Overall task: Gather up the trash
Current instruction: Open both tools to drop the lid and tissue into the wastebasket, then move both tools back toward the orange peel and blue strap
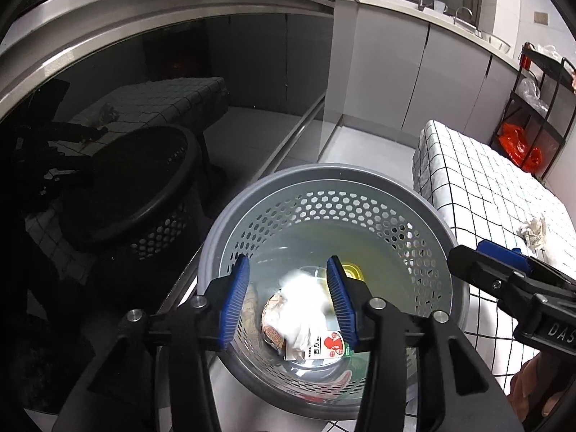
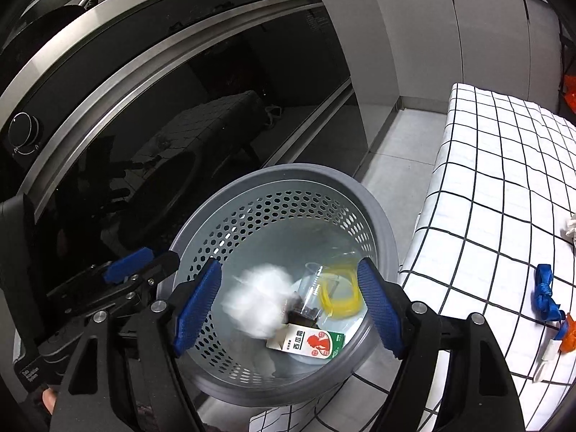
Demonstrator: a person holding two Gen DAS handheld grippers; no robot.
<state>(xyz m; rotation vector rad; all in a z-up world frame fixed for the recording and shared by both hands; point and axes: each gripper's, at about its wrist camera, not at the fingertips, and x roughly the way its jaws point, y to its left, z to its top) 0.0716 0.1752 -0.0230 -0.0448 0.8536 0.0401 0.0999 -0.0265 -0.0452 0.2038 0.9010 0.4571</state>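
Both claws hung over the grey perforated bin (image 2: 374, 223), pointing down into it. The left claw (image 1: 289, 298) stood parted with nothing pressed between its blue pads; a crumpled white tissue (image 1: 306, 298) showed blurred just below them, and it looked to be dropping free into the bin, though the blur made that hard to confirm. The right claw (image 2: 288, 309) stood wide apart and empty, with the same white wad (image 2: 257, 298) seen beneath it. At the bin's bottom lay a small carton with red and green print (image 2: 313, 343), a clear plastic cup (image 2: 316, 288) and a yellow ring (image 2: 340, 293). The step in hand seemed to be the drop of one piece of trash. More remained on the checked cloth of the desk (image 2: 486, 187): a crumpled paper (image 1: 532, 228), a blue ribbon (image 2: 545, 295) and an orange scrap (image 2: 568, 338). The next move likely called for swinging a claw out to one of these and closing on it.
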